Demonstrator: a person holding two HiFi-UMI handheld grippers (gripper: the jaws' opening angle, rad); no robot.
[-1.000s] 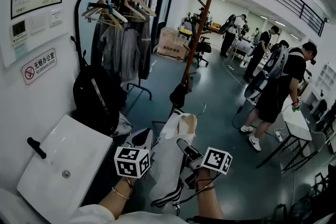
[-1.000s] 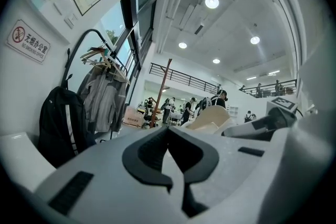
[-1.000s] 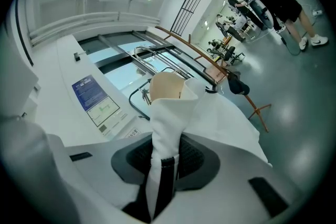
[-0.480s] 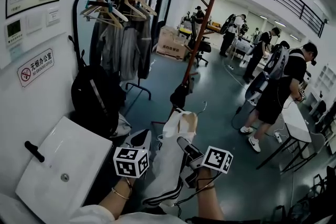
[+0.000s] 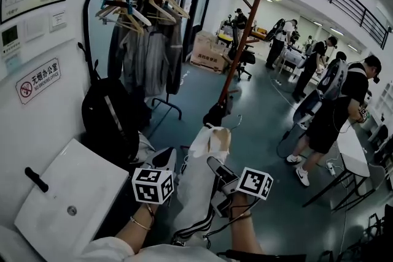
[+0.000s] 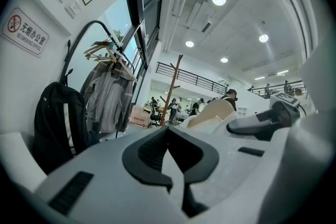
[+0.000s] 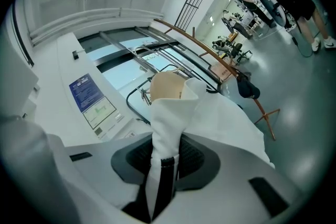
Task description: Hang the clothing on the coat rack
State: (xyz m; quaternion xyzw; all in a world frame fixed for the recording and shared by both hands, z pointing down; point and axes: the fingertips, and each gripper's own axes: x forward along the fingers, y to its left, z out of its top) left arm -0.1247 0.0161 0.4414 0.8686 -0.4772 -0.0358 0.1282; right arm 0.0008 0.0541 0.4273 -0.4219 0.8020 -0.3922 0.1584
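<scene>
A white garment (image 5: 199, 178) with black-striped trim hangs on a tan wooden hanger (image 5: 216, 139) with a metal hook. My right gripper (image 5: 216, 170) is shut on a fold of it; in the right gripper view the cloth (image 7: 210, 113) bunches between the jaws of the right gripper (image 7: 165, 157) below the hanger (image 7: 167, 84). My left gripper (image 5: 164, 161) is just left of the garment, jaws together, with nothing seen between them in the left gripper view (image 6: 170, 149). The brown wooden coat rack (image 5: 244, 40) stands ahead on the floor, apart from the garment; it also shows as a coat rack (image 6: 172, 86) further off.
A black clothes rail (image 5: 144, 40) with hangers and grey jackets stands at the left, a black backpack (image 5: 113, 119) below it. A white slab (image 5: 67, 193) lies at the lower left. Several people (image 5: 331, 107) and a white table (image 5: 350, 144) are at the right.
Both grippers have carried the garment a little forward toward the coat rack. The right gripper's hold on the cloth is unchanged.
</scene>
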